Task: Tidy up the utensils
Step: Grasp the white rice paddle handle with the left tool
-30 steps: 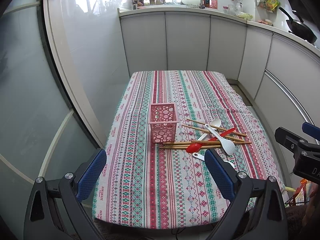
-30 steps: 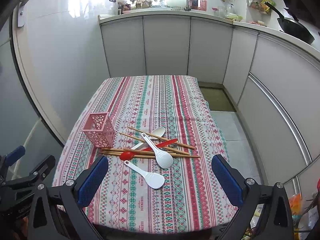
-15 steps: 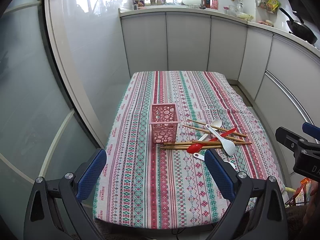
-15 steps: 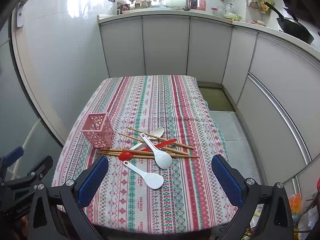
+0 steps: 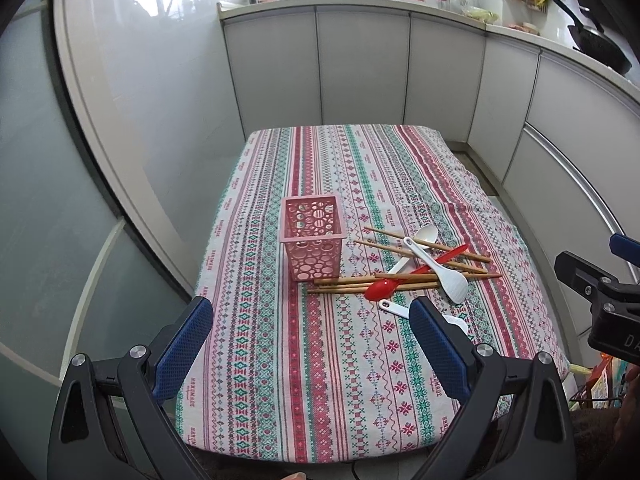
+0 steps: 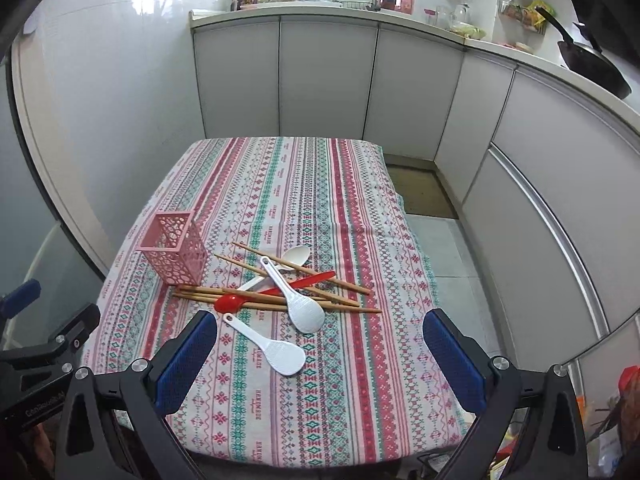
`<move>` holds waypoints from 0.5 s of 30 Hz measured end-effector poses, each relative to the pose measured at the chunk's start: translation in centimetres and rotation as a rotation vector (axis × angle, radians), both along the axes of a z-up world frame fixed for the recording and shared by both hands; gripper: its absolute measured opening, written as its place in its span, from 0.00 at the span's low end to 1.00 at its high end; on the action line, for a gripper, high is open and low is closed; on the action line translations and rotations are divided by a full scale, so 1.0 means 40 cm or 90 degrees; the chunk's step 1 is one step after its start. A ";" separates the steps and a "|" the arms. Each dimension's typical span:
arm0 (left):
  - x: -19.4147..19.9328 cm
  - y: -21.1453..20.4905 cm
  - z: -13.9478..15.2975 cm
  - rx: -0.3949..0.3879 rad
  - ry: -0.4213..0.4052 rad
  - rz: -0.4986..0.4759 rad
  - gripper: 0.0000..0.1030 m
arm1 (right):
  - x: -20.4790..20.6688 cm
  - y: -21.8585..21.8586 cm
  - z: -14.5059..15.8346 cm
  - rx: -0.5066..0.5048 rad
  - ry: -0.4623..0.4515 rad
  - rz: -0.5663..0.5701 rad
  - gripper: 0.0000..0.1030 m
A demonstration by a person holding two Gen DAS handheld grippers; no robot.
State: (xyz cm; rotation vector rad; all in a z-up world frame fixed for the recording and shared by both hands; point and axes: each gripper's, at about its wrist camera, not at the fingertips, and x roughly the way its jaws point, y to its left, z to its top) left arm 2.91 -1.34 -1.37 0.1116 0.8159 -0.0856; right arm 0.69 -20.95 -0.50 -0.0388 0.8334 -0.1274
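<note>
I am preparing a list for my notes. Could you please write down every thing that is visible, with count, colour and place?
Holder basket: one, pink, upright, left of the pile.
Chopsticks: several, wooden, crossed in the pile.
Rice paddles: two, white; one in the pile, one nearer.
Small spoon: one, white, far side.
Spoon: one, red, in the pile.
Tablecloth: one, striped, over the table.
Pan: one, dark, counter.
Left gripper: open, empty.
Right gripper: open, empty.

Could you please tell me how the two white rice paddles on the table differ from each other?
The farther rice paddle lies across the chopsticks and the red spoon; the nearer rice paddle lies flat on the cloth, apart from the pile. The farther one's handle points away from the camera, the nearer one's toward the left. Both are white with dimpled heads.
</note>
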 end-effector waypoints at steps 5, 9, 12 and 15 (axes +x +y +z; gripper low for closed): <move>0.043 -0.020 0.003 0.011 -0.003 -0.002 0.97 | 0.036 -0.030 -0.001 -0.004 0.017 -0.011 1.00; 0.082 -0.042 -0.008 0.012 0.023 -0.026 0.97 | 0.073 -0.071 -0.009 0.002 0.041 -0.036 1.00; 0.101 -0.071 -0.026 0.026 0.037 -0.043 0.97 | 0.107 -0.102 -0.019 0.011 0.066 -0.041 1.00; 0.119 -0.112 -0.061 0.050 0.060 -0.068 0.97 | 0.145 -0.137 -0.036 0.028 0.098 -0.046 1.00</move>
